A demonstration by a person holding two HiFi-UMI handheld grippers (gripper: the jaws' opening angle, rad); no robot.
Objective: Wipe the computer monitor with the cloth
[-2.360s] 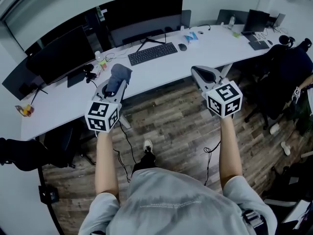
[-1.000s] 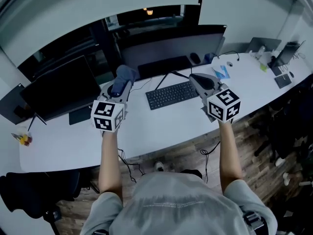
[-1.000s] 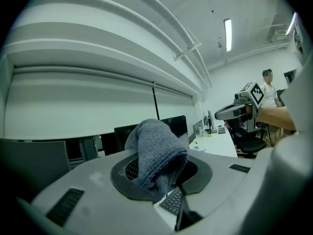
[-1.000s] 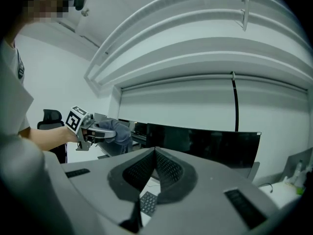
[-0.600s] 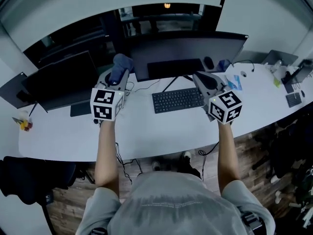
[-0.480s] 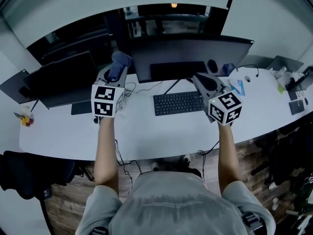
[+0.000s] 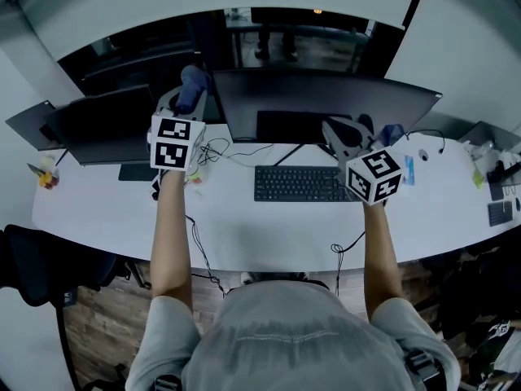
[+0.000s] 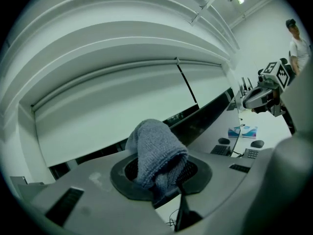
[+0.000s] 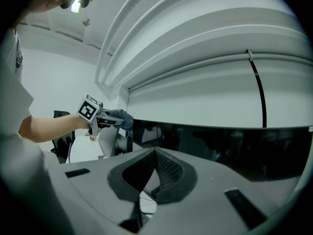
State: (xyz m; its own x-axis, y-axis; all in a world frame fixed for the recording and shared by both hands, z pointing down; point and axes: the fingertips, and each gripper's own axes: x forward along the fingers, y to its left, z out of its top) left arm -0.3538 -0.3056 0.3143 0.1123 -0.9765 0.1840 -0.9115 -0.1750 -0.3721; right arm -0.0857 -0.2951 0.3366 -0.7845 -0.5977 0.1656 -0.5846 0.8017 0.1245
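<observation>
Your left gripper (image 7: 186, 103) clamps a blue-grey knitted cloth (image 7: 192, 80) in its fingers beside the wide black monitor (image 7: 326, 103); your right gripper (image 7: 342, 132) fingers meet, empty, above the white worktop (image 7: 269, 228).

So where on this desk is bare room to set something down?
The desk is bare along its near edge in front of the keyboard, and at its left end before the side monitor. Cables crowd it left of the keyboard.
</observation>
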